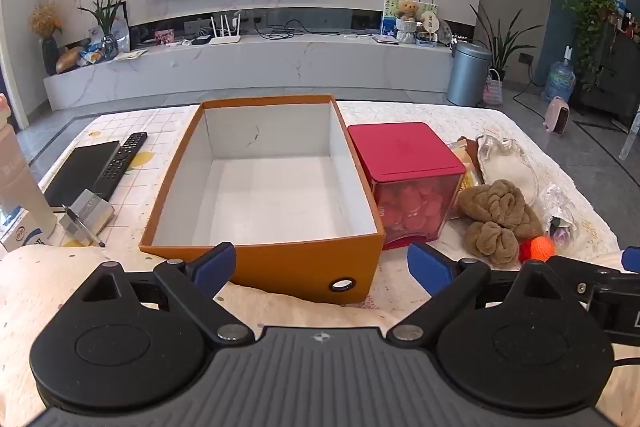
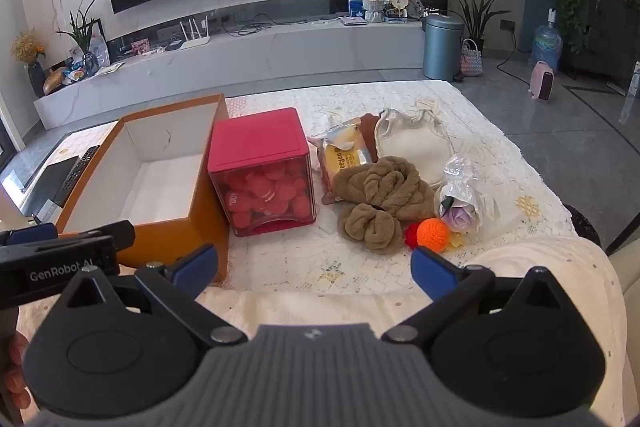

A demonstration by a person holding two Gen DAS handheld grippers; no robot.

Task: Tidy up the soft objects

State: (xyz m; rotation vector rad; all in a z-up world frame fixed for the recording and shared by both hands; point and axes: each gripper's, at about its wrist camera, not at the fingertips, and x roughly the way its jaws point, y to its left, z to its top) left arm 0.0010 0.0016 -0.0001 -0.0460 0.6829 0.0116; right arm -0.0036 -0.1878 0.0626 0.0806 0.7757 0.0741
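An empty orange box (image 1: pixel 312 265) (image 2: pixel 168 243) with a white inside stands on the table. Right of it lies a heap of soft things: a brown twisted towel (image 1: pixel 494 215) (image 2: pixel 384 195), an orange knitted ball (image 1: pixel 542 249) (image 2: pixel 433 233), a cream cloth pouch (image 1: pixel 506 163) (image 2: pixel 412 143) and a wrapped flower (image 2: pixel 462 209). My left gripper (image 1: pixel 322 267) hangs open in front of the box's near wall, nothing between its blue pads. My right gripper (image 2: pixel 314 269) is open too, over bare cloth short of the towel and ball.
A red-lidded clear cube (image 1: pixel 408 183) (image 2: pixel 262 173) full of red pieces stands between box and heap. A yellow snack packet (image 2: pixel 344 159) lies behind the towel. Left of the box are a remote (image 1: pixel 122 159), a dark notebook (image 1: pixel 78 171) and a pen (image 1: pixel 84 225).
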